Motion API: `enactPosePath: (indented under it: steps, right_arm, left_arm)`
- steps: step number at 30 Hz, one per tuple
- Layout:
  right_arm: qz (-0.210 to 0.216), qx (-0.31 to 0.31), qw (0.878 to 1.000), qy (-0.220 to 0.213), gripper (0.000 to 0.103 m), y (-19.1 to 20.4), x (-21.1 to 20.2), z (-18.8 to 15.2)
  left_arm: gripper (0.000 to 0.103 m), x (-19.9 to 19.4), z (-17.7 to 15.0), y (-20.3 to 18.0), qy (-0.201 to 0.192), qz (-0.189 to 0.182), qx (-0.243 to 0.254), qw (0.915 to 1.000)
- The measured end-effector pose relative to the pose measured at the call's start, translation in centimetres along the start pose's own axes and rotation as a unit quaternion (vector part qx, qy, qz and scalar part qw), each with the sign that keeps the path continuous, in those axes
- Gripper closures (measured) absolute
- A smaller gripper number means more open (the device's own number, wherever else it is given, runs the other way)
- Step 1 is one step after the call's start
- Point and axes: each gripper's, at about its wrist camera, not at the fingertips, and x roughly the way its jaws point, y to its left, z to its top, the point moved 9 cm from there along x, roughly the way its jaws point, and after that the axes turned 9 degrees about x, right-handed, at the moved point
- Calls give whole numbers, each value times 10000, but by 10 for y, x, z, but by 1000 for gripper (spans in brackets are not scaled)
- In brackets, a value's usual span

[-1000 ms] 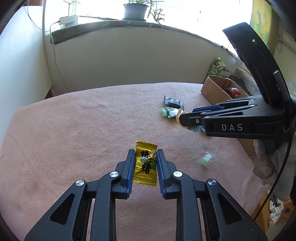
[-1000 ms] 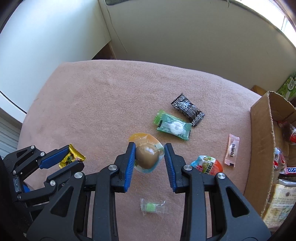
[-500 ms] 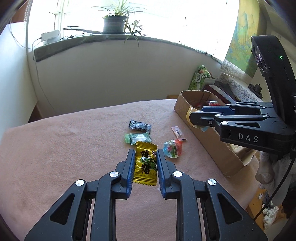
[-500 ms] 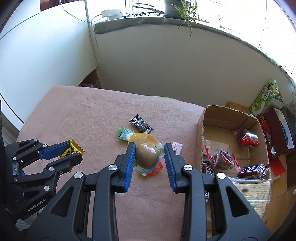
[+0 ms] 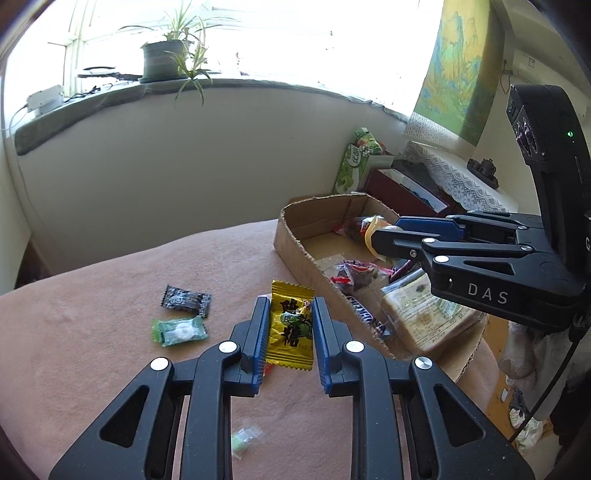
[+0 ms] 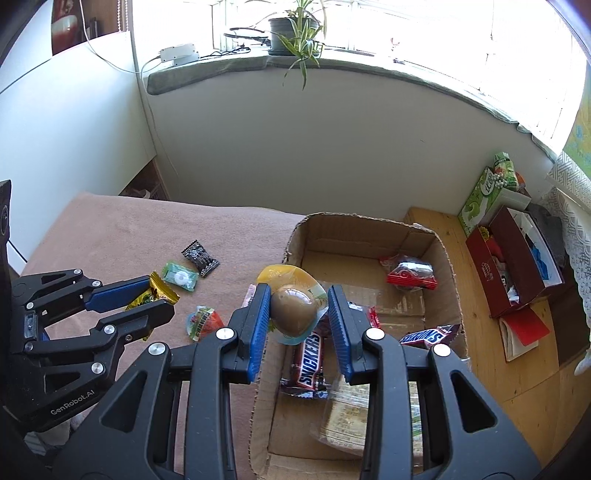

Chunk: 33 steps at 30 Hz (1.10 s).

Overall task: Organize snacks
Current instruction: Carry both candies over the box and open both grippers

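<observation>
My left gripper (image 5: 289, 314) is shut on a yellow candy packet (image 5: 290, 328) and holds it above the pink table, beside the cardboard box (image 5: 295, 254). It also shows in the right wrist view (image 6: 162, 295). My right gripper (image 6: 297, 306) is shut on a brown egg snack in a yellow-edged cup (image 6: 293, 308), held over the box's left wall (image 6: 291, 247); the left wrist view shows this gripper (image 5: 380, 236) above the box. On the table lie a black packet (image 5: 186, 300), a green packet (image 5: 179, 330), a red-green snack (image 6: 201, 321) and a small clear-wrapped candy (image 5: 243, 439).
The box holds Snickers bars (image 6: 308, 363), a red-wrapped snack (image 6: 408, 275) and a large cracker pack (image 5: 424, 314). Beyond it on the floor stand a green carton (image 6: 485, 192) and a dark red box (image 6: 517, 258). A wall and windowsill with a plant (image 6: 293, 26) lie behind.
Both grippers have moved right toward the box with their snacks. The right gripper now hangs over the box's left wall; the left is close beside the box.
</observation>
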Motion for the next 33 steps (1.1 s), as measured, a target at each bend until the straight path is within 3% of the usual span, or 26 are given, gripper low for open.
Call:
enactPosePath:
  steps: [10,25,26,27,28,29,33]
  right_arm:
    - [-275,173,9995,-25,70,-48,8,6]
    - [-245,505,9984,17,68,-87,23,7]
    - [-247,524,9983,23,67,-89,23,7]
    - [-249,537,9982,28,58,-90,23,7]
    - [-258,540,9982,7,43,-91,22,8]
    - [-286,533,9982,-32,38,-92,20,8]
    - [-230,556,9982,-34,34,-92,17,10]
  left_arm:
    - [82,27,27,-40,-38,-367,117,9993]
    - [81,57,40,-72,74,-711,114,9974]
    - [78,58,40,-73,106,-712,93,9974]
    - [71,59,39,-74,123,-716,83,9973]
    - [69,59,40,-74,110,-700,87,9974]
    - [68,59,39,-74,108,-677,94,9976]
    - [64,56,38,-73,110,-622,118,9979]
